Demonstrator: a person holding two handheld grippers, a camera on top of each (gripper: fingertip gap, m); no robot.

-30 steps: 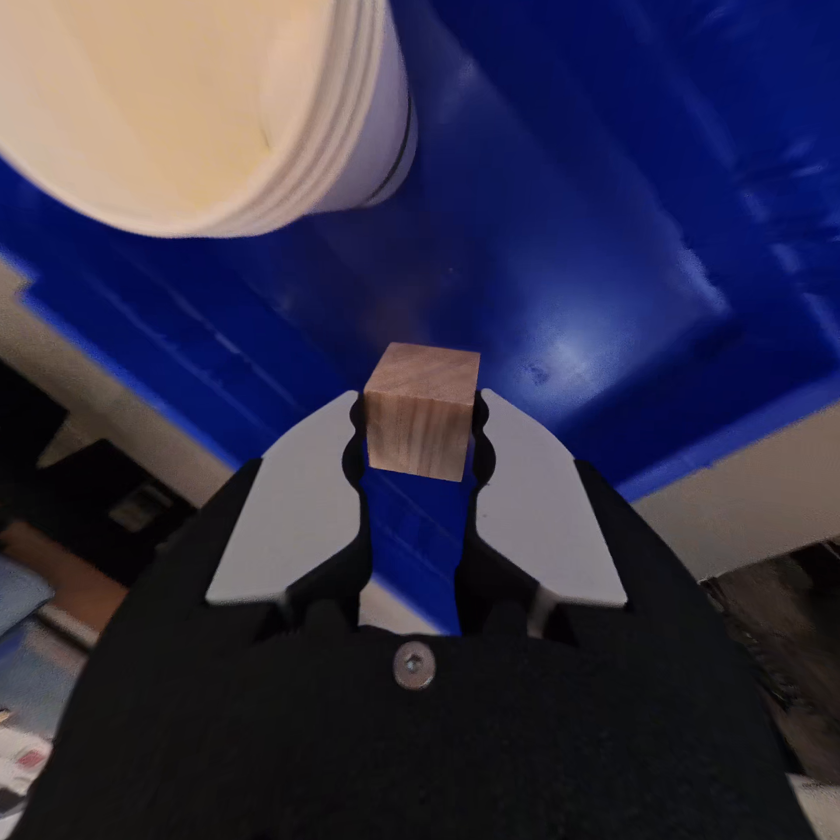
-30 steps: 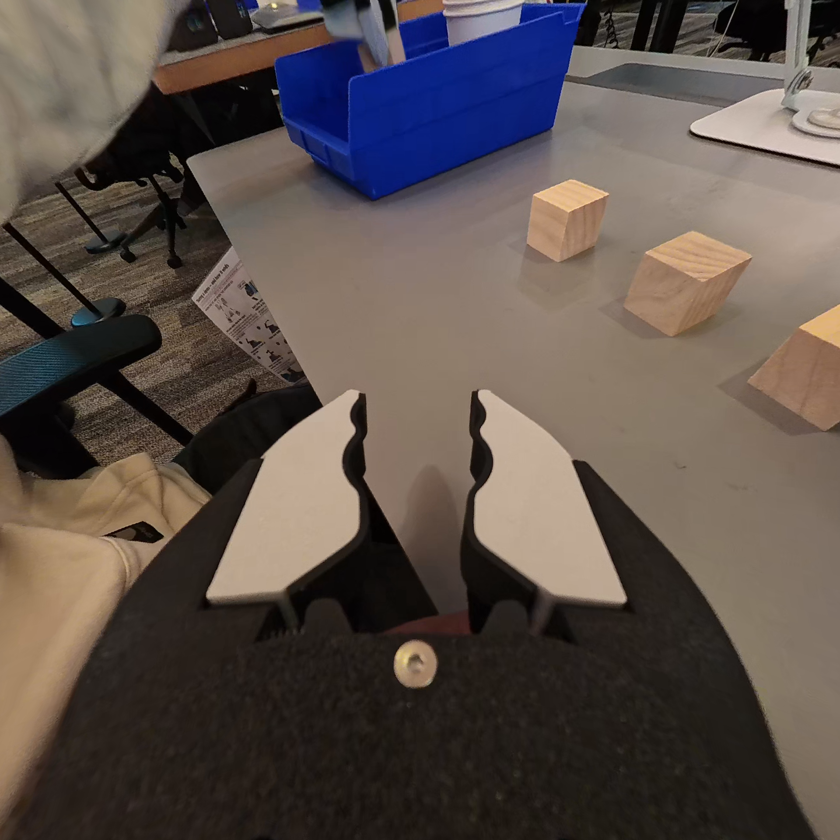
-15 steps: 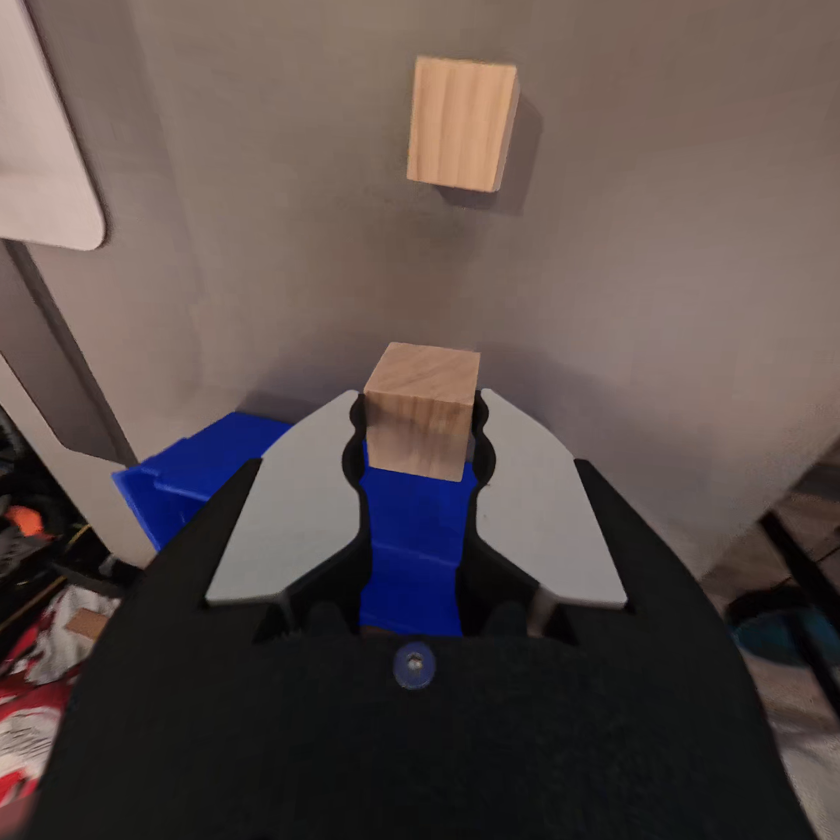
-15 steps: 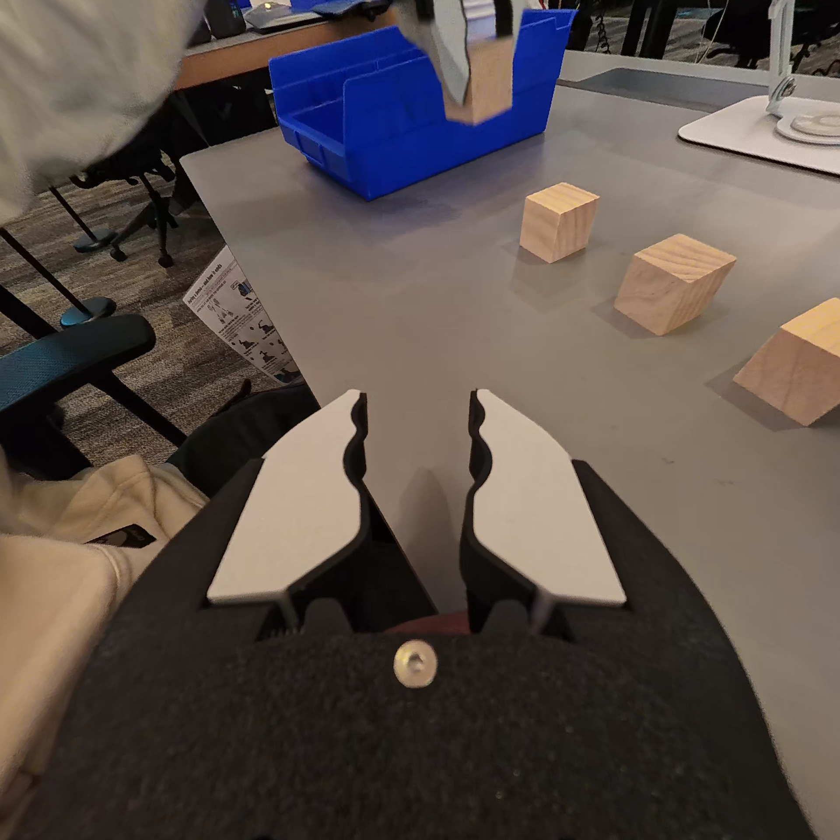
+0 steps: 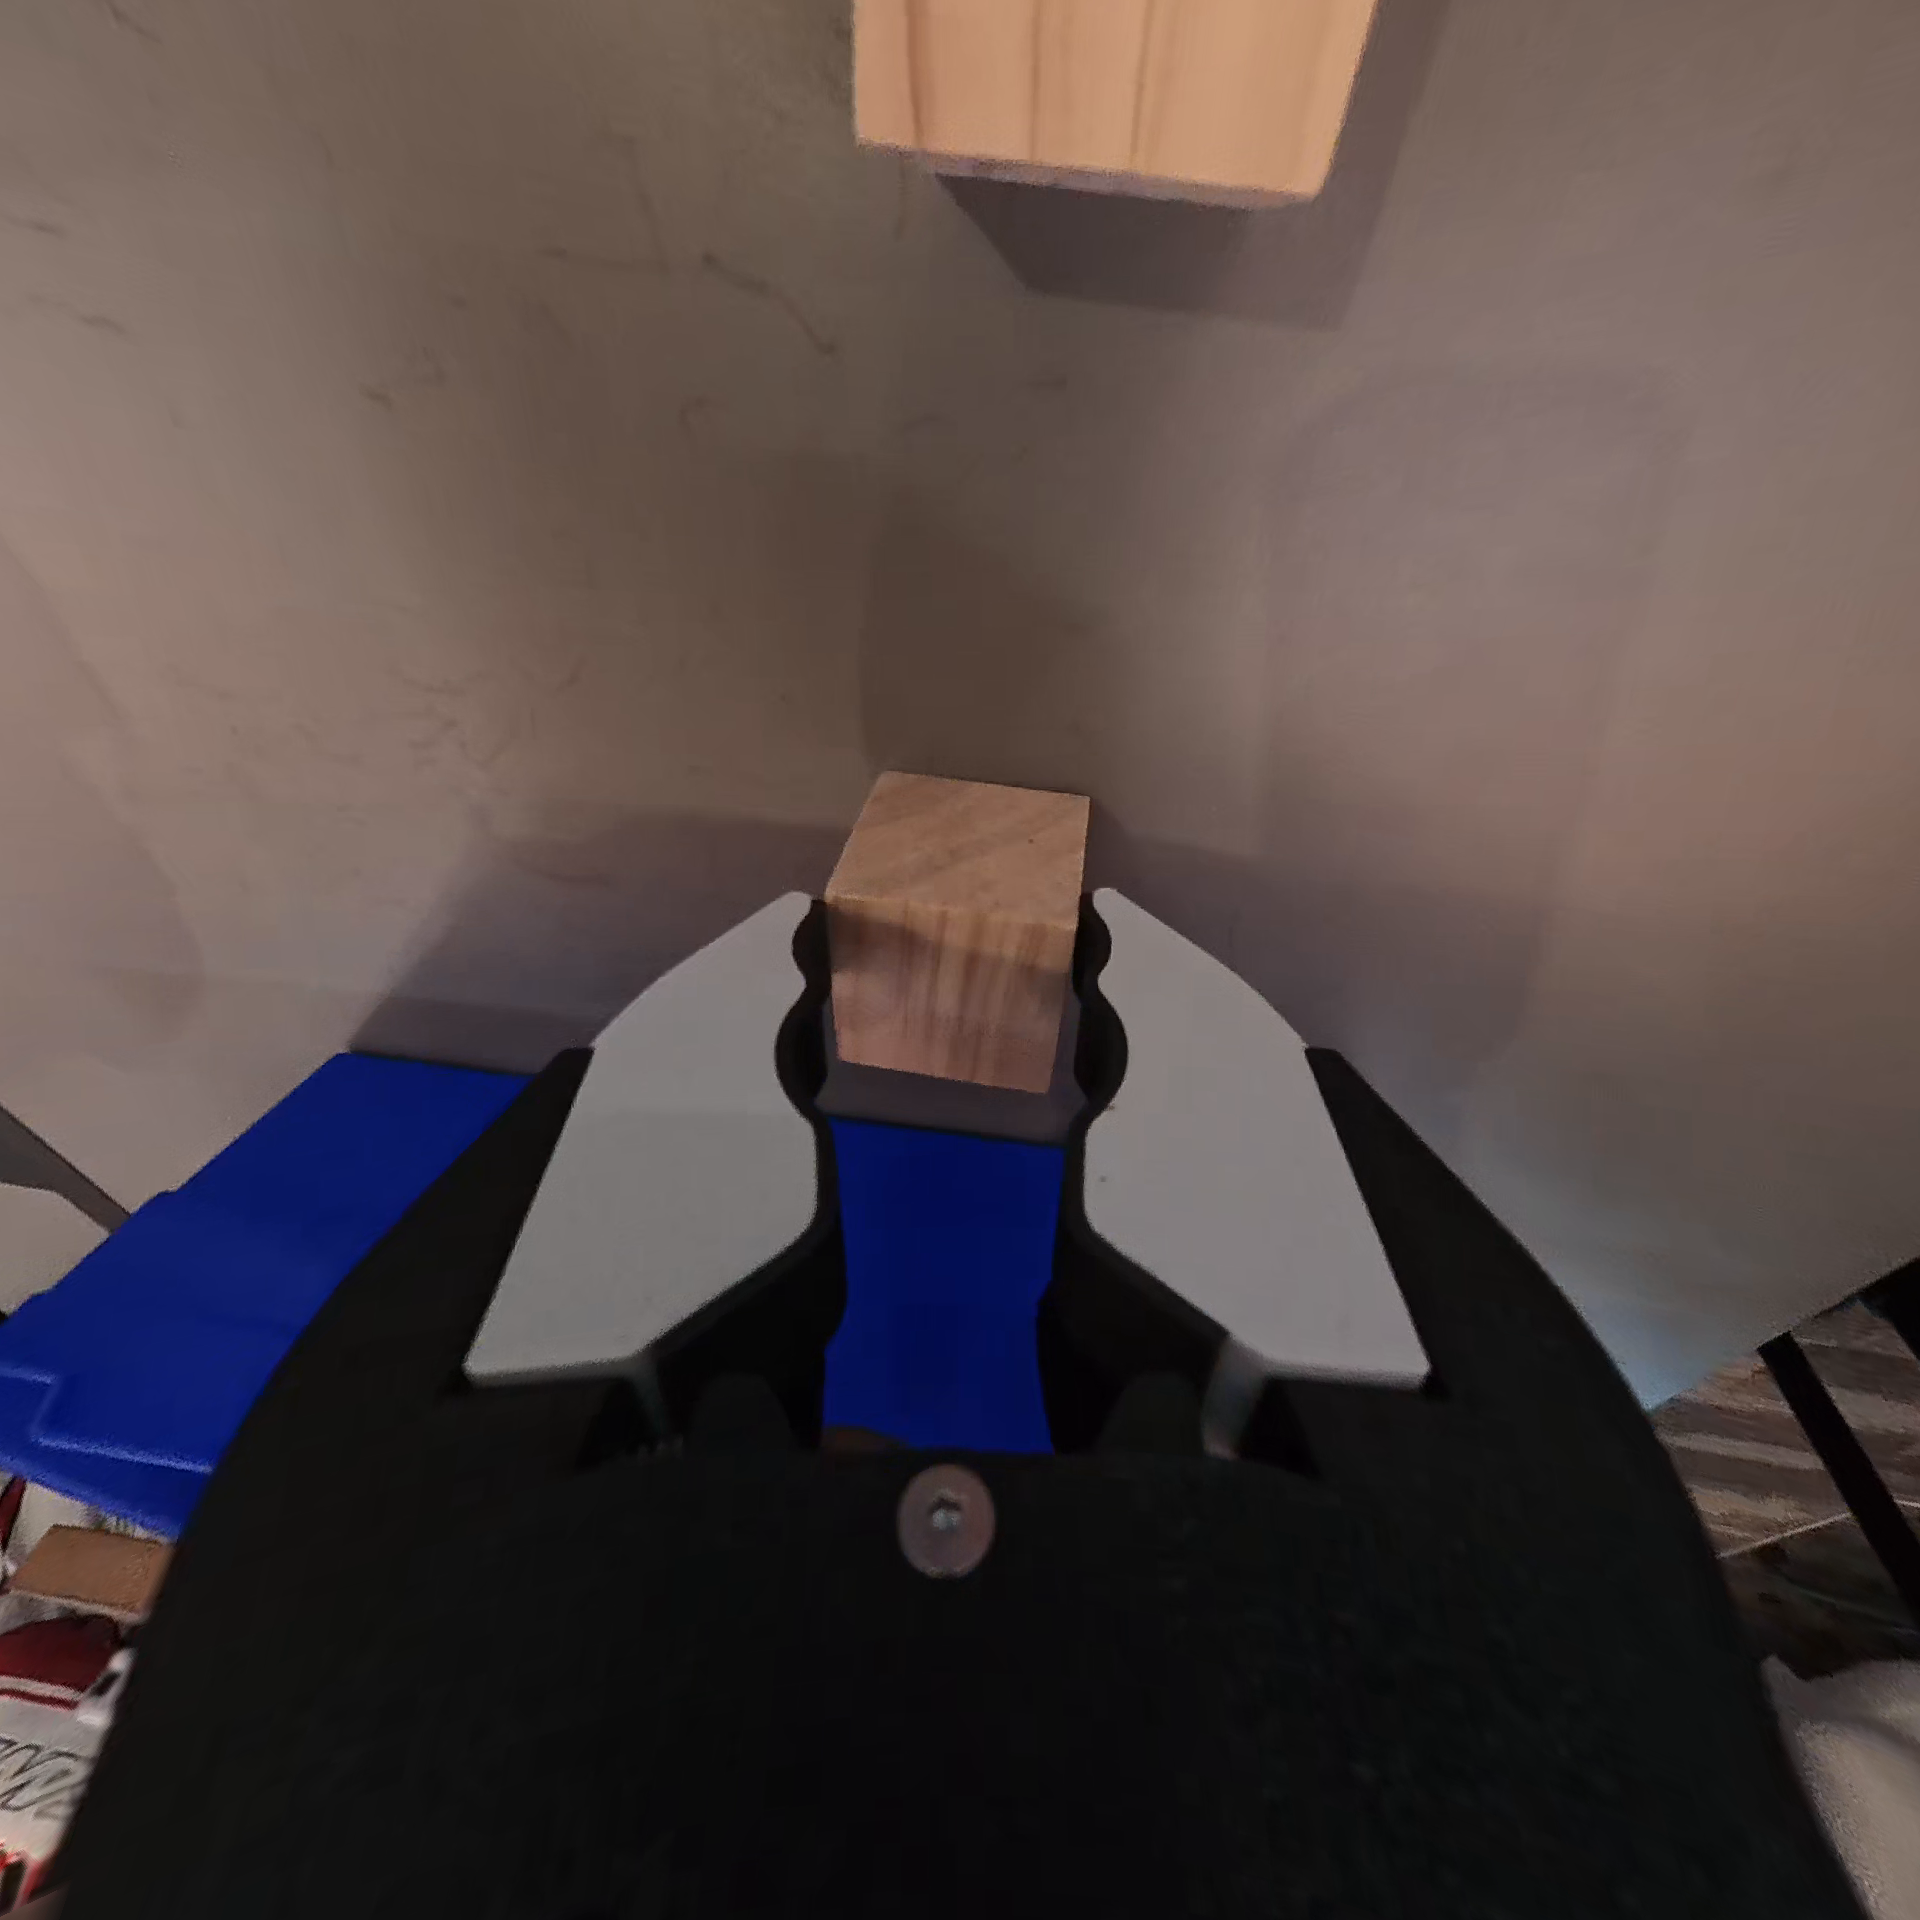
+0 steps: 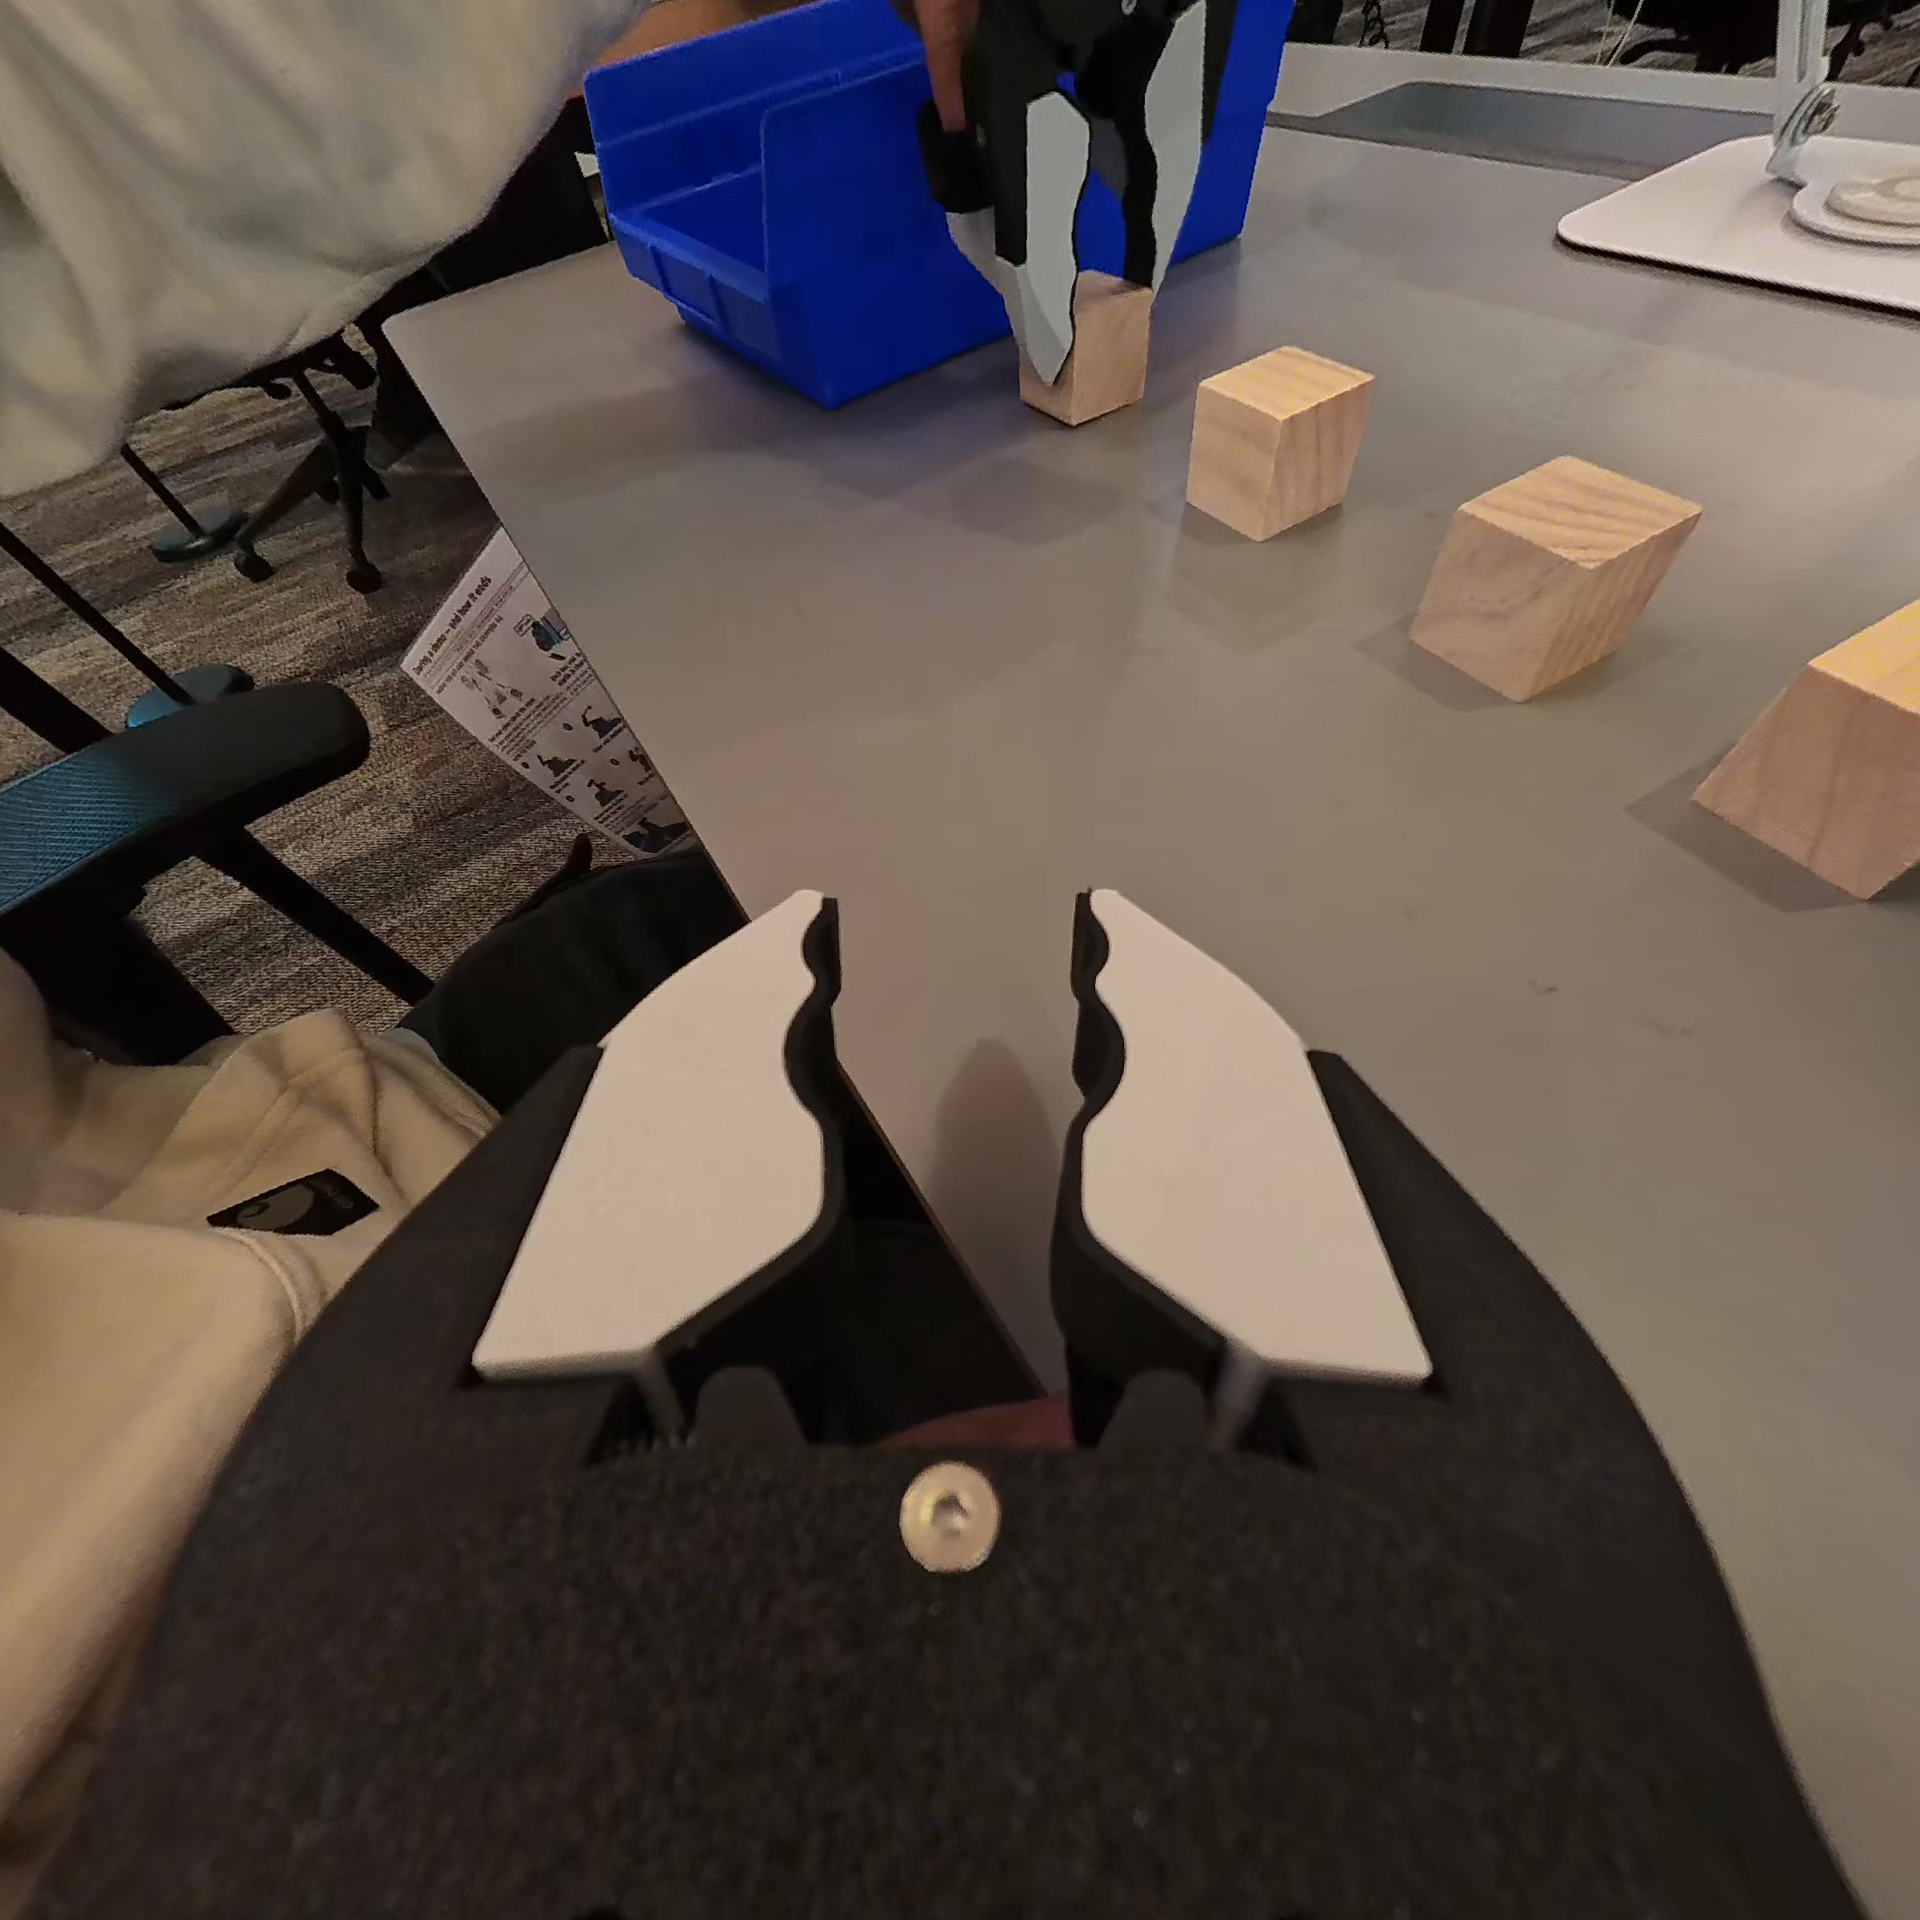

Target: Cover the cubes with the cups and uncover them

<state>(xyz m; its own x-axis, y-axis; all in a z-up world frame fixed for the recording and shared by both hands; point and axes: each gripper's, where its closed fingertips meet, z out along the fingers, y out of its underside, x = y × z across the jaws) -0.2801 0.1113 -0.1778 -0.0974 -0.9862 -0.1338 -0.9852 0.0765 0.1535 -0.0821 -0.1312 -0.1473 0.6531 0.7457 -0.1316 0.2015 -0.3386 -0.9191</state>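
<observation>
Our left hand-held gripper (image 6: 1091, 312) clamps a small pale wooden cube (image 5: 956, 935), set on the grey tabletop (image 6: 1039, 727) just beside the blue plastic bin (image 6: 810, 229). Our right hand-held gripper (image 6: 954, 914) hovers released, holding nothing.

The desk (image 6: 1039, 727) is a flat, plain grey. 4 cubes on it are pale wood with darker grain lines: the held cube (image 6: 1099, 353) by the bin, a second cube (image 6: 1273, 442), a third cube (image 6: 1548, 577) and a fourth cube (image 6: 1839, 758) at the desk's right edge. The bin (image 6: 831, 239) near the far left corner is bright blue. Each hand-held gripper, left (image 5: 958, 935) and right (image 6: 954, 925), has light grey fingers on a black body. The floor carpet (image 6: 260, 582) is mottled grey-brown, and a sleeve (image 6: 208, 156) is cream.
</observation>
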